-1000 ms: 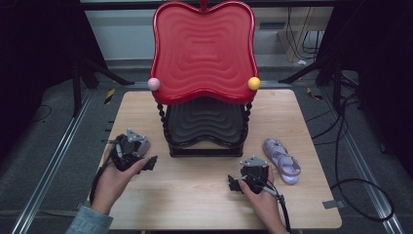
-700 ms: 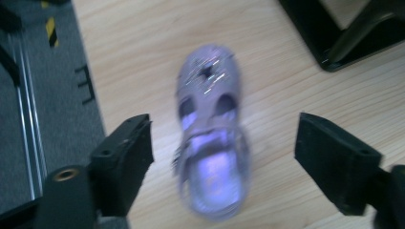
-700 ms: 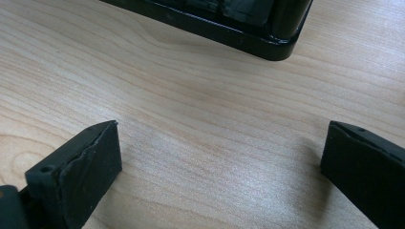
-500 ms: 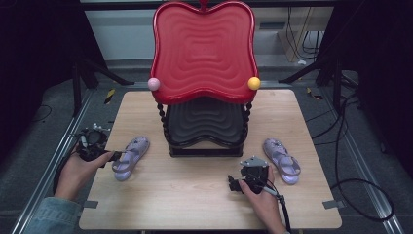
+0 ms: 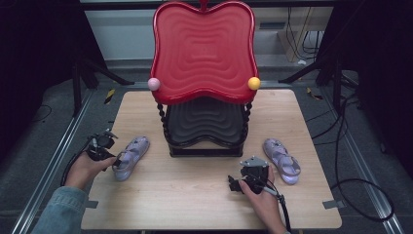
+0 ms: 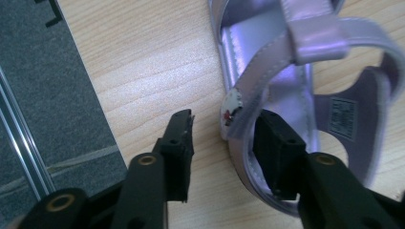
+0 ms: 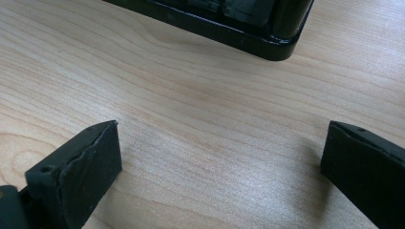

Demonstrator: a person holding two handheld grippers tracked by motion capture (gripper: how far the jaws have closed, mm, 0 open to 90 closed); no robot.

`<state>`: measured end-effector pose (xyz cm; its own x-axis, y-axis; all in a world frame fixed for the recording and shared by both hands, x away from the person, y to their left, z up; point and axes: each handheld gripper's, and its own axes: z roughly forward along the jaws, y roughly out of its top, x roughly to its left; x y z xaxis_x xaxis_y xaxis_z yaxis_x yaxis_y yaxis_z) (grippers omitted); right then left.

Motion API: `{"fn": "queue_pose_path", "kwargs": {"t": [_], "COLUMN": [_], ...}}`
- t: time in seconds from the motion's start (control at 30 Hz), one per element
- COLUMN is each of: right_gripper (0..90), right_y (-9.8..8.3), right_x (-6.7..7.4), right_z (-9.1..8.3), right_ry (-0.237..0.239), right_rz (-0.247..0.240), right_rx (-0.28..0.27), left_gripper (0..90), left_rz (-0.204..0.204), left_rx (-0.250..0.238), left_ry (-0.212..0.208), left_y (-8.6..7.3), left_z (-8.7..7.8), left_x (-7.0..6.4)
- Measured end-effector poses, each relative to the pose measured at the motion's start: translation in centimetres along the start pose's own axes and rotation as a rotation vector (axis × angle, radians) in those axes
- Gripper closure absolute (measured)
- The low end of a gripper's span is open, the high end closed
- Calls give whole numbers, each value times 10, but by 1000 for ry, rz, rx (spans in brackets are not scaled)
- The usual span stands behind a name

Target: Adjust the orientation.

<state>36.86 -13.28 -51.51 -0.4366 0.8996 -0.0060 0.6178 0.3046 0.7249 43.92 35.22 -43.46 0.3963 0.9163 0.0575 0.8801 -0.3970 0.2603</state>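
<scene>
A lilac sandal (image 5: 130, 157) lies on the table left of the stand. My left gripper (image 5: 113, 159) reaches it from the left. In the left gripper view, one jaw sits inside the sandal (image 6: 286, 95) and the other outside on bare wood. The sandal's side rim and strap lie between them, with a gap on the outer side. The left gripper (image 6: 224, 119) has just been closing but stands open. A second lilac sandal (image 5: 281, 160) lies right of the stand. My right gripper (image 5: 235, 184) rests open on the table, and nothing lies between the jaws of the right gripper (image 7: 220, 128).
A stand with a red wavy top tray (image 5: 204, 48) and a black lower tray (image 5: 204, 122) occupies the middle back of the wooden table (image 5: 195, 204). Its black base (image 7: 229, 28) lies ahead of my right gripper. The table's left edge (image 6: 95, 119) runs beside my left gripper.
My left hand swung left, away from the stand, uncovering the left sandal. It then edged back to the sandal with its jaws narrower. The right hand has stayed put.
</scene>
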Motion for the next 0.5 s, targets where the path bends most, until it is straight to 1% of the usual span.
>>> {"fn": "queue_pose_path", "kwargs": {"t": [0.03,0.07,0.1,0.17,0.23,0.27,0.3,0.33,0.37,0.4,0.43,0.5], "right_gripper": [5,5,5,4,5,4,4,4,4,4,4,4], "right_y": [0,0,0,0,0,0,0,0,0,0,0,0], "right_x": [0,0,0,0,0,0,0,-1,-1,-1,-1,-1], "right_z": [0,0,0,0,0,0,0,0,0,0,0,0], "right_ry": [0,0,0,2,3,4,4,6,6,7,7,7], "right_rz": [0,0,0,-2,-2,-2,-2,-6,-6,-7,-7,-7], "right_rx": [0,0,0,0,0,0,0,0,1,1,1,1], "left_gripper": [588,632,652,711,779,793,805,810,812,816,820,824], "left_rz": [5,3,3,-8,-2,-18,-18,-30,-30,-39,-39,-25], "left_rx": [3,7,7,21,21,21,21,1,1,-16,-16,-36], "left_ry": [0,-13,-13,-45,-44,-49,-49,-73,-73,-94,-94,-115], "left_y": [0,1,1,3,3,4,4,2,2,-2,-2,-8], "left_z": [2,4,4,9,10,10,10,7,7,2,2,-6], "left_x": [1,2,2,1,2,3,3,5,5,4,4,0]}}
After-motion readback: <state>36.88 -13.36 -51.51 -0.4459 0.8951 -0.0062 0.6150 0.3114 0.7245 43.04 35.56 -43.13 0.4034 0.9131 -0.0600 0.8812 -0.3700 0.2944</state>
